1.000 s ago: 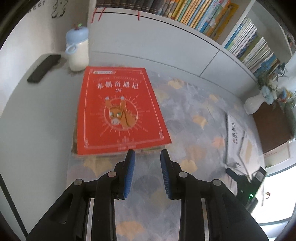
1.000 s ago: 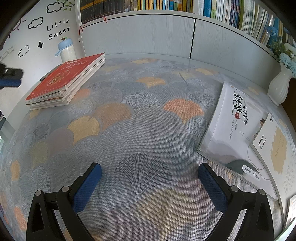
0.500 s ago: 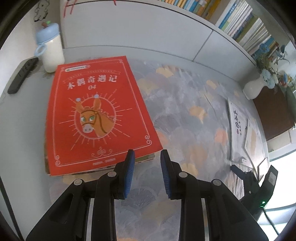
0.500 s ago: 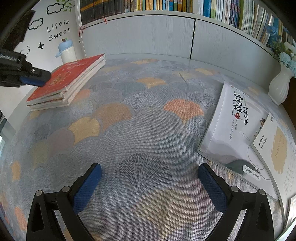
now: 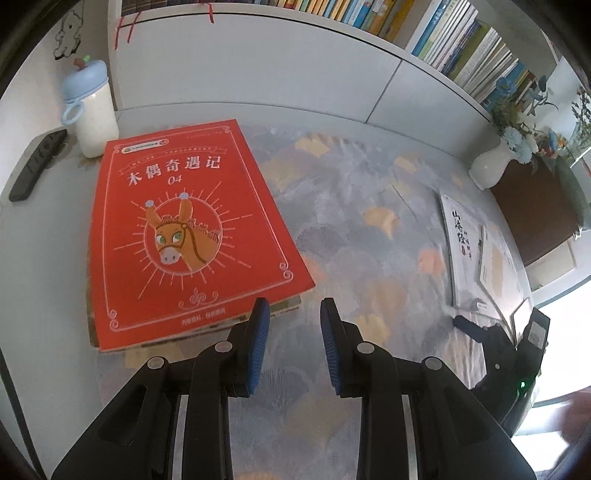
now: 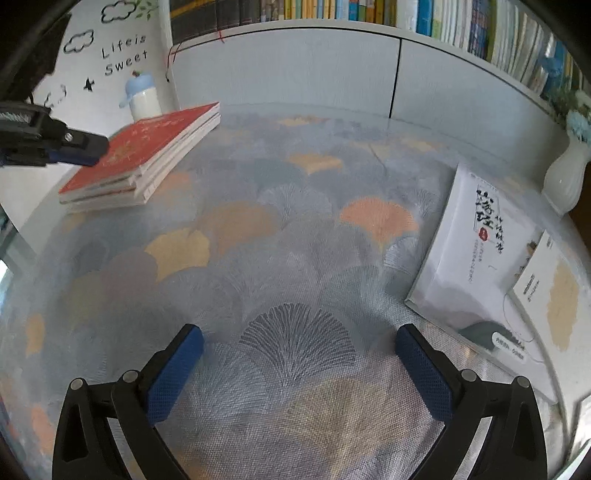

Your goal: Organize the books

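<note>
A red book with a donkey on its cover (image 5: pixel 184 236) tops a small stack of books at the table's left; the stack also shows in the right wrist view (image 6: pixel 147 155). My left gripper (image 5: pixel 293 339) hovers just off the stack's near right corner, fingers a little apart and empty. A white book with black calligraphy (image 6: pixel 469 251) lies at the right, and a second white book (image 6: pixel 554 295) overlaps it. My right gripper (image 6: pixel 299 365) is wide open and empty, low over the patterned cloth near the front edge.
A white bottle with a blue lid (image 5: pixel 92 114) and a dark remote (image 5: pixel 37 166) lie behind the stack. A white vase with flowers (image 5: pixel 491 166) stands at the back right. Shelves of books (image 6: pixel 369 11) run above the white back panel.
My left gripper has drifted right and back, so the red book has shifted left in its view. The left gripper has come into the right wrist view. My right gripper has not moved.
</note>
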A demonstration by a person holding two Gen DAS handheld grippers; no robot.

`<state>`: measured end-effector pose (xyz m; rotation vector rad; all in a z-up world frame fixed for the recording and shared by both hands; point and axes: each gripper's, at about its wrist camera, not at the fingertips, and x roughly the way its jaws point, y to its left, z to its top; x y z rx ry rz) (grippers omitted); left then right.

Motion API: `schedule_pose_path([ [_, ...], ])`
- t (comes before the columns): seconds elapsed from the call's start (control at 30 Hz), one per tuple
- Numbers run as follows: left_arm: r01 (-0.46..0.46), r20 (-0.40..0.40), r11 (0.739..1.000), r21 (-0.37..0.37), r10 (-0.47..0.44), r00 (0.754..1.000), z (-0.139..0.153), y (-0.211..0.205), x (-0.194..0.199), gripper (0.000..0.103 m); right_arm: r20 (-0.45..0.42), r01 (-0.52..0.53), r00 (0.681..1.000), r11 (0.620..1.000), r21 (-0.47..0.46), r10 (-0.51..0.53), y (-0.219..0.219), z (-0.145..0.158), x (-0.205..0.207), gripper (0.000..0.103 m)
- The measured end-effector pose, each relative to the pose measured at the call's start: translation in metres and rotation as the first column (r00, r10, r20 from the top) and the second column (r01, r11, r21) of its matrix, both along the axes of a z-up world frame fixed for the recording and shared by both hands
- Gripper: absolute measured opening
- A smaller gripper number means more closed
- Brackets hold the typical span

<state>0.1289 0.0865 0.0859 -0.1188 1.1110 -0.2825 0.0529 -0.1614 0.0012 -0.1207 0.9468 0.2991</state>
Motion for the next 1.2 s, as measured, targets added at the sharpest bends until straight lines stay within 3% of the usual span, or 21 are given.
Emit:
schedule_pose_path([
  [0.37,0.030,0.039,0.999,-0.032,-0.029,0.999,0.025,-0.016,-0.008,0.026,-0.008,0.021,1.000,1.000,0.007,-0.021,0.001,0.000,-0.002,0.103],
  [0.5,0.058,0.058,0.998,0.018,-0.059,0.997,0.030,-0.026,-0.007,0.025,-0.071,0.051,0.996,0.999,0.006,-0.050,-0.002,0.002,-0.011,0.103],
  [0.63,0.091,0.048,0.996,0.017,-0.091,0.995,0.028,-0.035,-0.011,0.025,-0.137,0.063,0.989,0.998,-0.003,-0.062,-0.009,0.004,-0.031,0.103],
  [0.77,0.116,0.041,0.992,0.040,-0.118,0.992,0.024,-0.053,-0.024,0.025,-0.209,0.088,0.973,0.994,-0.061,-0.099,-0.015,0.009,-0.064,0.102],
  [0.8,0.121,0.036,0.992,0.036,-0.122,0.992,0.023,-0.058,-0.028,0.025,-0.188,0.130,0.972,0.990,-0.050,-0.138,-0.027,0.017,-0.080,0.097],
  [0.9,0.139,0.028,0.990,0.009,-0.139,0.990,0.023,-0.077,-0.047,0.025,-0.129,0.242,0.963,0.970,0.013,-0.238,-0.075,0.043,-0.118,0.096],
  [1.03,0.190,0.030,0.982,-0.016,-0.189,0.981,0.025,-0.120,-0.080,0.025,-0.063,0.387,0.922,0.918,0.091,-0.382,-0.165,0.076,-0.163,0.096],
  [1.13,0.227,0.023,0.973,-0.052,-0.226,0.974,0.023,-0.163,-0.110,0.026,-0.039,0.444,0.896,0.893,0.071,-0.442,-0.222,0.086,-0.190,0.094],
  [1.2,0.247,0.012,0.967,-0.067,-0.246,0.969,0.018,-0.190,-0.128,0.026,-0.033,0.471,0.882,0.881,0.044,-0.470,-0.254,0.087,-0.207,0.086],
])
